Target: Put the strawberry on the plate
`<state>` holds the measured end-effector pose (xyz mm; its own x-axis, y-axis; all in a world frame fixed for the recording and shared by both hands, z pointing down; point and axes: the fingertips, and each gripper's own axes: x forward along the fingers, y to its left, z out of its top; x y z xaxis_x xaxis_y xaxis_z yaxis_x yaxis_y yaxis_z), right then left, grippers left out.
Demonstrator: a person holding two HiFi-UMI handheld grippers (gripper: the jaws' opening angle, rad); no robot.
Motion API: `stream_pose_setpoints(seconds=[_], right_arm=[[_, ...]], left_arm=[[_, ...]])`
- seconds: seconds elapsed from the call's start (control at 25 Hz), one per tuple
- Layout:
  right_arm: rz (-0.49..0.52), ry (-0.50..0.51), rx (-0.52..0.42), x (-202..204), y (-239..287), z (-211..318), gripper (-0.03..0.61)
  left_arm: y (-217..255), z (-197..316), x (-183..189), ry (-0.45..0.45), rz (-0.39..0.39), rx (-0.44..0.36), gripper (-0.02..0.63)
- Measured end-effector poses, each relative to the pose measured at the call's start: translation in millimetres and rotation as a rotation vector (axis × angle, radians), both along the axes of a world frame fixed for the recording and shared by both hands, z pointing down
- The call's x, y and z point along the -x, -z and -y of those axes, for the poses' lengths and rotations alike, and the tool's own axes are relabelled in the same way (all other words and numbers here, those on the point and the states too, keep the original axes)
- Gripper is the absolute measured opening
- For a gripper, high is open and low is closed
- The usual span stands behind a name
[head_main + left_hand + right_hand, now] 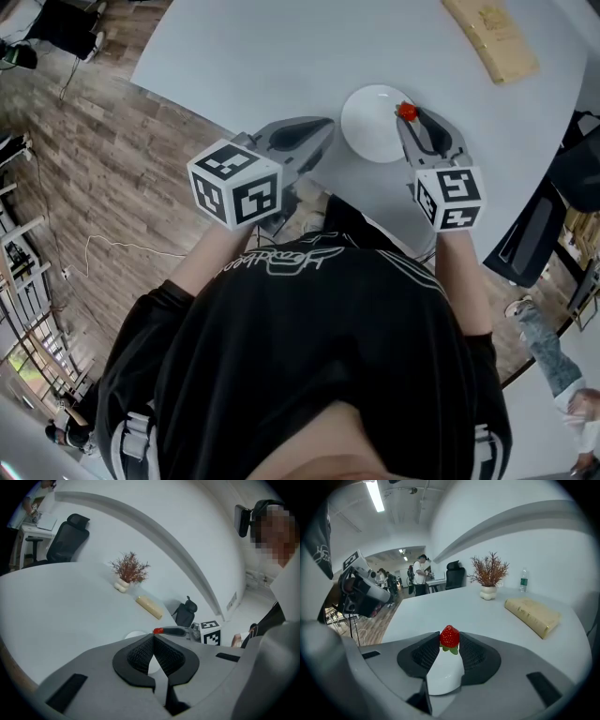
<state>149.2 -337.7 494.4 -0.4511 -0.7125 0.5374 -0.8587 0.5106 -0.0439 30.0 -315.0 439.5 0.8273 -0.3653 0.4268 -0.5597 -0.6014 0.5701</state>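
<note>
A red strawberry (407, 112) (449, 637) sits pinched between the tips of my right gripper (409, 113) (449, 638), which is shut on it. It hangs over the right rim of the white plate (375, 123) (445, 674) on the white table. From the left gripper view the strawberry (158, 630) shows as a small red tip at the end of the right gripper. My left gripper (323, 127) (153, 638) is just left of the plate, its tips together and nothing between them.
A cream-coloured book (491, 37) (531, 615) lies at the far right of the table (253, 56). A small vase with dried twigs (489, 577) and a water bottle (523, 581) stand at the far edge. Office chairs (68, 537) are beyond it.
</note>
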Motion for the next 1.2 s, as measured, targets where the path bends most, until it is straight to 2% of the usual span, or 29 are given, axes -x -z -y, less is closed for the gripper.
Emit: stream_pose_setpoints(seconds=[0.36,0.72,1.2], right_arm=[[-0.087,0.062,0.063,7.4,-39.3,-0.6,0.12],[-0.132,0.149,0.073,25.0,-47.4,-9.1,0.12],[-0.198,0.18,0.096,30.9,-59.4,-14.2,0.12]], left_arm=[[-4.6,9.0,2.1,0.028,0.001,0.015,0.008],[-7.0,7.0,7.4,0.042,-0.001,0.026,0.008],[-4.2,3.8,14.6,0.046,0.001,0.022,0.008]])
